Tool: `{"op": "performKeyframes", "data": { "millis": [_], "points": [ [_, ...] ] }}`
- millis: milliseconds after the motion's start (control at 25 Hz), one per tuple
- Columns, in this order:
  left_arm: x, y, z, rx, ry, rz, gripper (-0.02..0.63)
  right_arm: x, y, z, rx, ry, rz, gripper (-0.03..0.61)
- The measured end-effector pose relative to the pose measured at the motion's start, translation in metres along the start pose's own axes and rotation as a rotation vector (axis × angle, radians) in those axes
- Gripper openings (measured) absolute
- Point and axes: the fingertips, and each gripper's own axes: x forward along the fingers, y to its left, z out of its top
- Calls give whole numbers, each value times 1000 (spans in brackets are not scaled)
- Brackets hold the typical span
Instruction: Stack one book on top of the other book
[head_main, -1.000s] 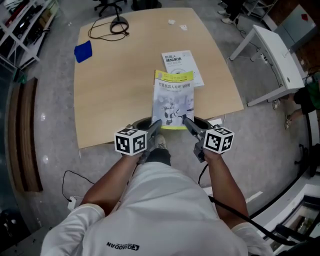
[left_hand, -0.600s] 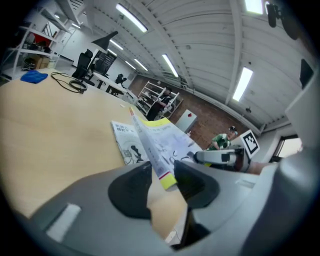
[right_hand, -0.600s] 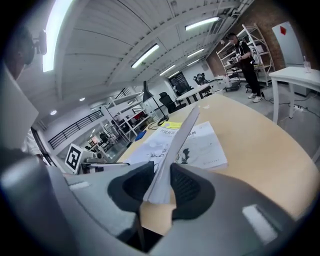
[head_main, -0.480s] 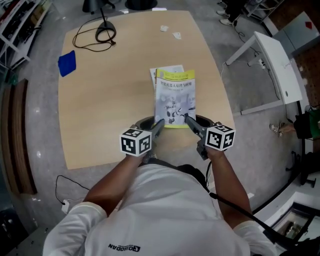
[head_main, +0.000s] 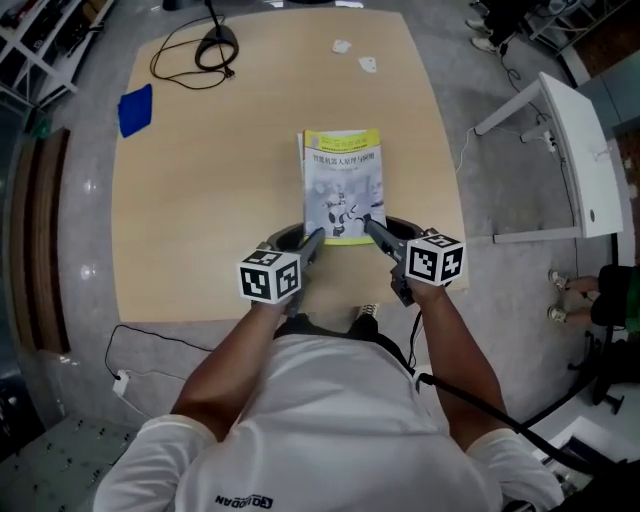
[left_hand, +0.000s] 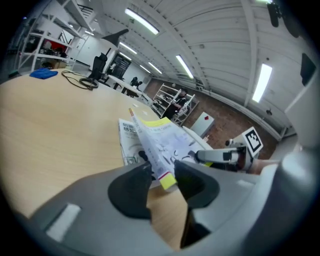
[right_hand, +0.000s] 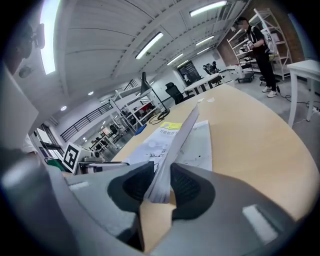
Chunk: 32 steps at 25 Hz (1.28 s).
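My left gripper (left_hand: 161, 176) and right gripper (right_hand: 159, 183) each pinch a near corner of the upper book (head_main: 344, 186), tilted over the lower book (left_hand: 128, 143) on the surface (head_main: 200, 210); such thin corner holds could slip, dropping it crooked.

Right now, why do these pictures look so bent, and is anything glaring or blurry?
Head view: evenly lit and sharp, though the table edges bow outward. Left gripper view: fisheye bending with dark corners, curved ceiling lights, the book fairly crisp. Right gripper view: same bending, a strip light glaring at top left, the book's near edge soft.
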Motion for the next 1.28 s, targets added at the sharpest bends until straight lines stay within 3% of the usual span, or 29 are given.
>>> {"op": "performKeyframes", "data": {
  "millis": [320,640,920,1160,1280],
  "points": [
    [24,13,6,-16,-19,60,160,18,-24,14,-49,37,46,107],
    [41,29,-17,-78,54,109,163,27,-37,2,-67,101,48,107],
    [41,37,-22,-79,89,118,169,32,-42,-7,-47,137,40,114],
    [32,38,-30,62,159,112,240,29,-68,-10,-133,187,-127,149],
    [28,34,-35,140,217,106,262,17,-77,-8,-178,209,-155,154]
  ]
}}
